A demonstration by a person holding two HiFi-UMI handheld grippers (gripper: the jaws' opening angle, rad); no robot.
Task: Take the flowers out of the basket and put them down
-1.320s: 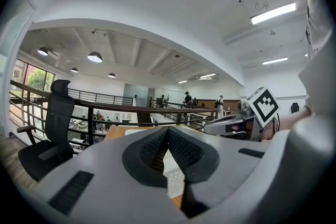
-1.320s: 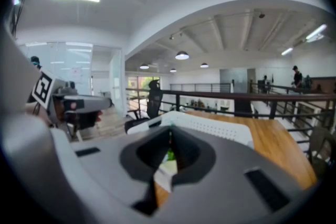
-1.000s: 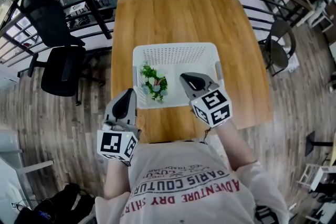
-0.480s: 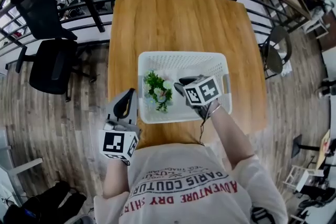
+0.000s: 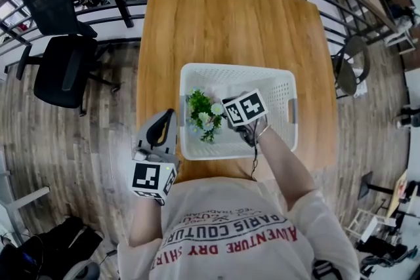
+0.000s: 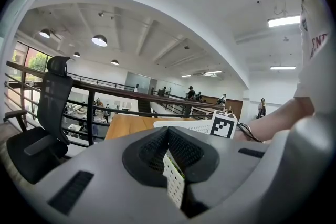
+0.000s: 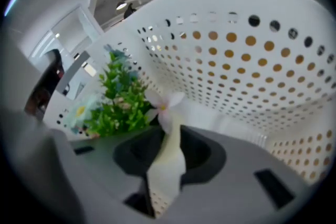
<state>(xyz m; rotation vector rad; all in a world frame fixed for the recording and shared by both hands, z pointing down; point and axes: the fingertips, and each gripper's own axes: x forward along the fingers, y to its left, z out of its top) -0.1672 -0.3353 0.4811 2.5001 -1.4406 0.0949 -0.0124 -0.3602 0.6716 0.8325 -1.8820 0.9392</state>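
In the head view the right gripper (image 7: 167, 131) hides its fingers beneath its marker cube (image 5: 245, 108). Its jaws are opening. A pale blossom (image 7: 164, 106) stands between their tips, too blurred to tell whether either pad touches it. The flowers (image 7: 118, 105) lose their stems behind those fingers. The left gripper (image 6: 168, 131) covers most of the basket (image 6: 184, 124) with its fingers (image 6: 149, 152).

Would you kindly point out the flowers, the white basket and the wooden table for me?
flowers (image 5: 198, 105): head view, on the green leaves.
white basket (image 5: 236, 68): head view, on its far rim.
wooden table (image 5: 230, 16): head view, on its bare top.
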